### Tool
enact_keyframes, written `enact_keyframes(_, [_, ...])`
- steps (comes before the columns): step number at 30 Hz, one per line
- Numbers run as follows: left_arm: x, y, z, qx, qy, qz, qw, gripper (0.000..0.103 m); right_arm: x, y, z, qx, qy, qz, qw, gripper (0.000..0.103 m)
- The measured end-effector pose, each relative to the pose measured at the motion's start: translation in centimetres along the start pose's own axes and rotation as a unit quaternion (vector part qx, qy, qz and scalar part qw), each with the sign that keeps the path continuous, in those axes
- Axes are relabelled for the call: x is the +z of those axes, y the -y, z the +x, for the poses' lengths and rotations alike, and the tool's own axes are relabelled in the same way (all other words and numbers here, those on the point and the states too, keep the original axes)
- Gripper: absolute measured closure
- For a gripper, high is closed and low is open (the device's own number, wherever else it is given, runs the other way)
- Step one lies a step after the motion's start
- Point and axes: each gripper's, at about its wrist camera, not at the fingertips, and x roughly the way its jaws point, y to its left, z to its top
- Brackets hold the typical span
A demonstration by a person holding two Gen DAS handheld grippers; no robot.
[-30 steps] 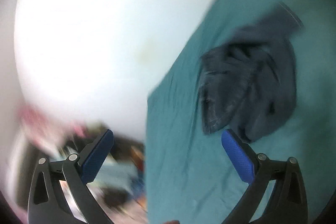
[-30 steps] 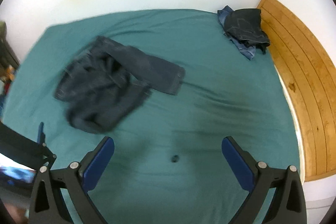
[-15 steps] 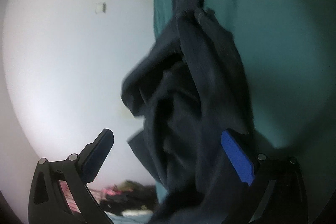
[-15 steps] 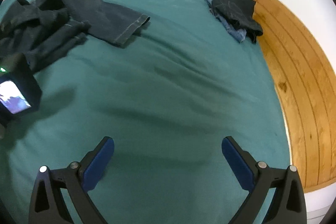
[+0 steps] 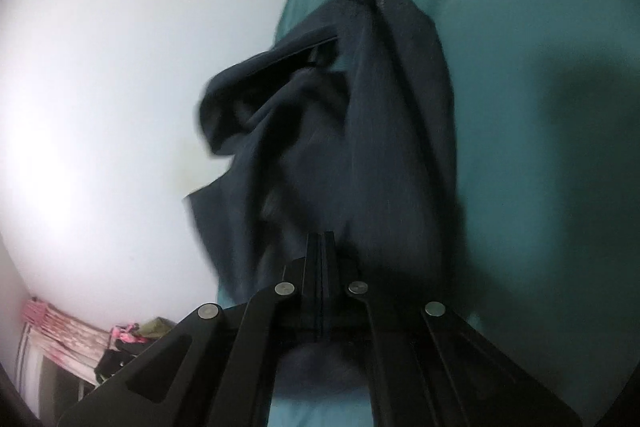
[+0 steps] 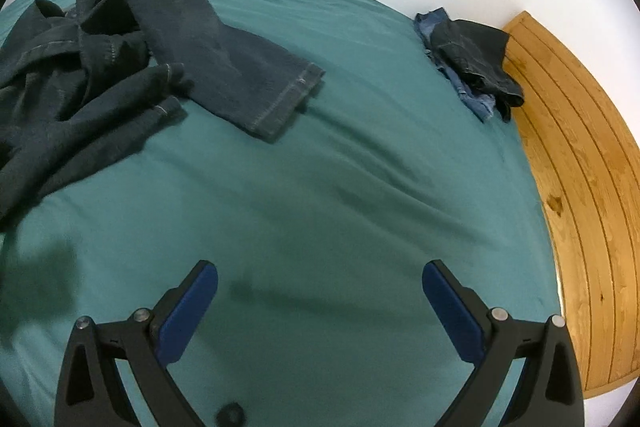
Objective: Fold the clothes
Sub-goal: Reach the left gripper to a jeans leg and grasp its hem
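A pair of dark blue jeans (image 6: 120,67) lies crumpled on the teal bed sheet (image 6: 320,187) at the left, one leg stretched out toward the middle. In the left wrist view the jeans (image 5: 360,147) fill the centre, and my left gripper (image 5: 320,251) is shut on the near edge of the denim. My right gripper (image 6: 320,307) hovers open over bare sheet, well right of the jeans, with nothing between its blue pads (image 6: 188,311).
A small pile of folded denim (image 6: 468,59) sits at the far right of the bed beside a wooden headboard (image 6: 580,167). A white wall (image 5: 120,67) runs behind the bed. Clutter and pink fabric (image 5: 80,327) lie past the bed's left end.
My left gripper went from open above the jeans to shut on them. The right gripper dropped lower and nearer the sheet, staying open.
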Motion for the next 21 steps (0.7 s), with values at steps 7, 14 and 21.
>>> enact_keyframes(7, [-10.4, -2.6, -4.5, -0.015, -0.020, 0.039, 0.9989, 0.099, 0.9, -1.4, 0.1, 0.012, 0.010, -0.017, 1.000, 0.000])
enact_keyframes(14, [-1.0, -2.1, -7.3, -0.032, 0.049, 0.001, 0.9983, 0.000, 0.4, -2.4, 1.0, -0.006, -0.004, -0.050, 0.999, 0.000])
enact_keyframes(21, [5.2, -3.2, 4.6, -0.173, -0.055, -0.076, 0.9804, 0.032, 0.7, -1.8, 1.0, -0.008, -0.001, -0.056, 0.998, 0.000])
